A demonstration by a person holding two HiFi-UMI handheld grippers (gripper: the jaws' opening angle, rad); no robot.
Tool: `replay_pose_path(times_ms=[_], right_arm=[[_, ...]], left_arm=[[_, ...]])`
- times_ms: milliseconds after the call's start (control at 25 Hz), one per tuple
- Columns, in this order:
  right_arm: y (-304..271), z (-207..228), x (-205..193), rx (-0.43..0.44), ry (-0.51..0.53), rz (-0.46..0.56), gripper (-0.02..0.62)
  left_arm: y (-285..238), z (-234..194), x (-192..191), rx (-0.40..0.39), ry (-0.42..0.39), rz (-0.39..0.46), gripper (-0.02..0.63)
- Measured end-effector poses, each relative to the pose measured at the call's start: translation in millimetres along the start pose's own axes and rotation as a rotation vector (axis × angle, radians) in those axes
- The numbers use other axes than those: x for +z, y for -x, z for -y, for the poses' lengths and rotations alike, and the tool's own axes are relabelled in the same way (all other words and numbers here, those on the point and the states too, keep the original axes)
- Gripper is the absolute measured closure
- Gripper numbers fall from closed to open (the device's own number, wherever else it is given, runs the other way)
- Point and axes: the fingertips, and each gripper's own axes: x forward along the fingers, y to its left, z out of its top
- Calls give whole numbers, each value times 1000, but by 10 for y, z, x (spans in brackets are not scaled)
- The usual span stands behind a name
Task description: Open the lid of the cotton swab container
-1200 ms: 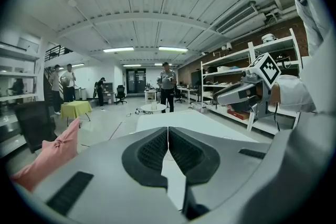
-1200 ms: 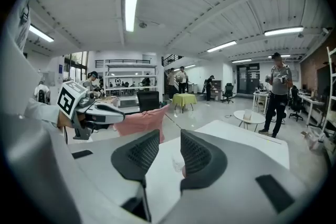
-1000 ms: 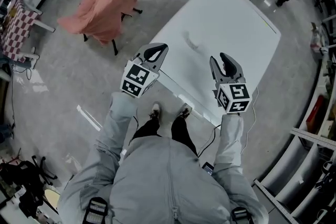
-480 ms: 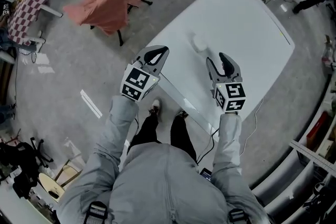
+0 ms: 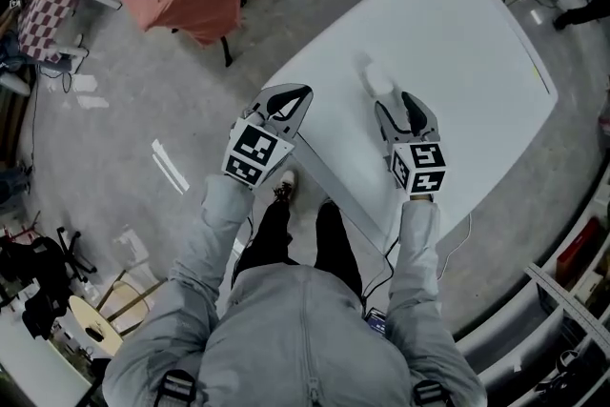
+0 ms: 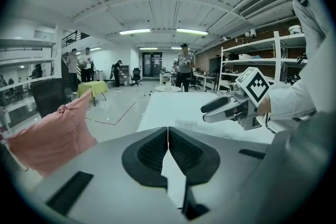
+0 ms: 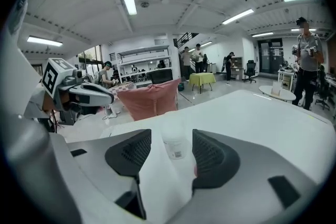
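Cotton swab container (image 5: 375, 76) stood near the tabletop's (image 5: 457, 43) near edge, contents unclear. Right gripper (image 5: 396, 105) jaws had just been opening, the container ahead between them, untouched. Left gripper (image 6: 168, 131) jaws were pressed together, empty.

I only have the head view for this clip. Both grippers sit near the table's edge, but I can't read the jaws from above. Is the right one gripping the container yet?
Observer: No. In the right gripper view the right gripper is open and its jaws have just been opening. The clear container stands on the table ahead of the tips, in line with the gap, and neither pad touches it.
Operator: And the left one, is it carrying anything?
Observer: No. The left gripper view shows the left gripper shut, with its pads together and nothing between them.
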Motion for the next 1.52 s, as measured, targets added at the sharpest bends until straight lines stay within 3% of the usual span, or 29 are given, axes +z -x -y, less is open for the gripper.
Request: replay_pose_path(times_ms=[760,1520], right_arm=[[-862,49,-263,4,20,-89,348],[-1175,19,-166,-82,47,-67,358]], left_arm=[[-304,-399,-322,4,39,-34,584],[-198,-646,-434,-27,57,-47,584]])
